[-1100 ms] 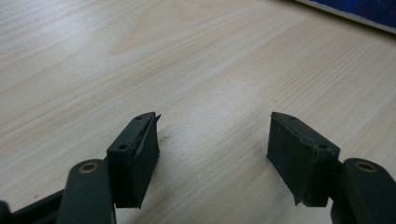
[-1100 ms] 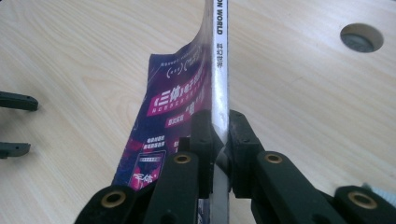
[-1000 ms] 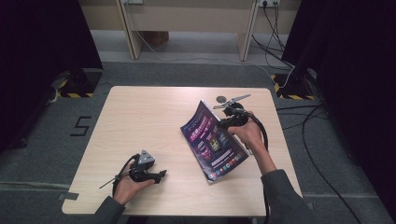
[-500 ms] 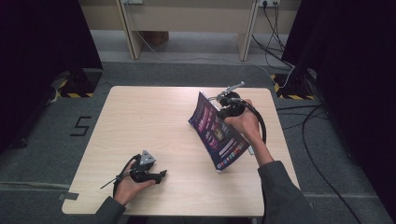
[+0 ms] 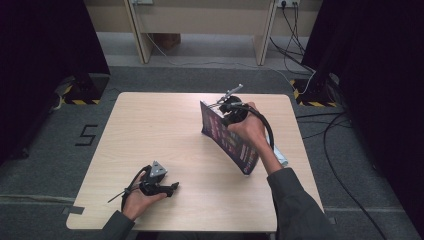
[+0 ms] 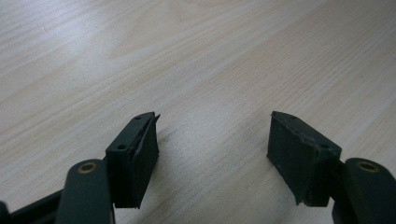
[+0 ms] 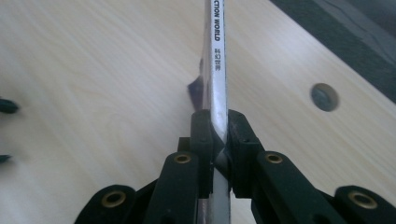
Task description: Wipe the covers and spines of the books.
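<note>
Magazine (image 5: 231, 139), thin and glossy with a dark purple cover crowded with bright print, stands tipped up on its lower edge on the right half of the table (image 5: 165, 130), a pale wood-grain rectangle with rounded corners. Its spine (image 7: 217, 70) is a narrow white strip with black lettering, seen edge-on in the right gripper view. The right gripper (image 5: 231, 111) pinches the magazine at its far upper corner; both black jaws press flat against the two faces, with only the thickness of the pages between them. The magazine's long axis runs from that far corner down toward the near right edge of the table, the cover facing left across the tabletop. Beyond the magazine, a small round grey cap (image 7: 324, 96) sits flush in the table. The left gripper (image 5: 165, 189) rests near the table's near left edge, jaws parted fairly wide with bare wood between the matte black pads (image 6: 140, 154).
</note>
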The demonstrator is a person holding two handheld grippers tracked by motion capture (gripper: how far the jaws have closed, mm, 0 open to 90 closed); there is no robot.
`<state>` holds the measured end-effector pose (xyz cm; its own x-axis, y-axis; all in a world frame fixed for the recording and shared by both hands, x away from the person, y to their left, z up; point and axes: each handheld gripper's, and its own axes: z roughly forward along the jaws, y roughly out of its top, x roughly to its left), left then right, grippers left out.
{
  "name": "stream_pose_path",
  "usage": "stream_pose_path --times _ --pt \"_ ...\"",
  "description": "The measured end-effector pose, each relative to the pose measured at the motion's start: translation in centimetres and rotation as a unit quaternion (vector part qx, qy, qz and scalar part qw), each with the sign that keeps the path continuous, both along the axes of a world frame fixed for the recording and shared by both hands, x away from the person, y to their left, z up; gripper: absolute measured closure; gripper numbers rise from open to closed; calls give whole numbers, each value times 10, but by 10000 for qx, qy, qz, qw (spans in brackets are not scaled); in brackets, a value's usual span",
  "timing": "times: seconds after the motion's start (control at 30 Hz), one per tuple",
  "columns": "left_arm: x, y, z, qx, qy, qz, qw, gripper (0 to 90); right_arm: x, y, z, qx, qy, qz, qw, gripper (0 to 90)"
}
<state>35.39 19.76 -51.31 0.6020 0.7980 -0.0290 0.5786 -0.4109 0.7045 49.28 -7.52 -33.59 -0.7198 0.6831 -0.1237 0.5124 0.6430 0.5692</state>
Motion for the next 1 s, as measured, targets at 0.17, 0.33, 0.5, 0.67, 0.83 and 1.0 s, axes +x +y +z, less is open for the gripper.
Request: stream_pose_path --times 0.17,0.33,0.5,0.67,0.83,1.0 --pt "0 0 0 8 9 4 10000 325 -9 14 -1 69 177 331 9993 833" --pt "0 0 0 -22 15 25 10000 328 -18 18 -2 154 384 488 9980 833" --pt "0 1 0 -28 13 34 10000 330 -24 22 -5 288 540 595 9964 833" --pt "0 1 0 -32 20 46 10000 330 -32 28 -21 460 827 809 9922 833" --pt "2 4 0 -60 38 101 9999 331 -38 32 -40 516 1013 907 9894 833" --pt "4 9 1 -172 83 245 9995 332 -43 34 -56 608 1123 994 9868 833"
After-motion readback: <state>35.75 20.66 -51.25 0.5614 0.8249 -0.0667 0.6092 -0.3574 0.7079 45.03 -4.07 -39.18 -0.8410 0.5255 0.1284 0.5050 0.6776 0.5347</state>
